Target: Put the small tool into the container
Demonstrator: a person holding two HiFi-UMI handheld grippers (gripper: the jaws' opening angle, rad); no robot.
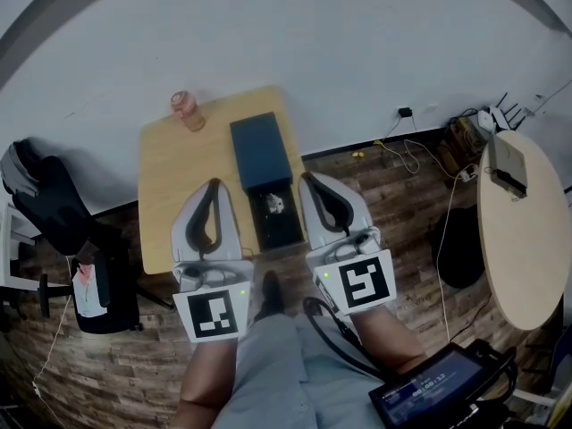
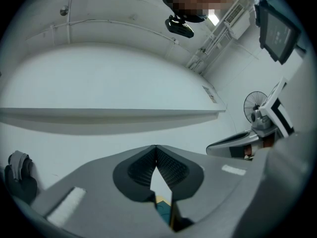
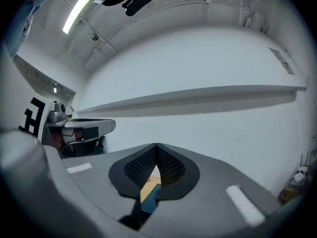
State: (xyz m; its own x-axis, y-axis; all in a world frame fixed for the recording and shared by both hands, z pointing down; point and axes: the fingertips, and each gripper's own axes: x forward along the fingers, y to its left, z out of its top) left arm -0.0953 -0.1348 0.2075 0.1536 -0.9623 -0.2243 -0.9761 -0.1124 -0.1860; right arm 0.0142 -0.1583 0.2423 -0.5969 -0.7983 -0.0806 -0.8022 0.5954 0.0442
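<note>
Wooden table [image 1: 165, 181] bears the dark container [image 1: 260, 153]. You hold your left gripper [image 1: 214, 185] and right gripper [image 1: 306, 179] either side of it, both clenched and empty. A pink bottle [image 1: 187, 111] stands behind; the small tool [image 1: 274, 205] lies inside the container's open end.

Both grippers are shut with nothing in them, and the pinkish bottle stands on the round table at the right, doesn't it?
Not quite: the left gripper and right gripper are shut and empty, but the head view shows the pinkish bottle on the wooden table, at its far left corner.
</note>
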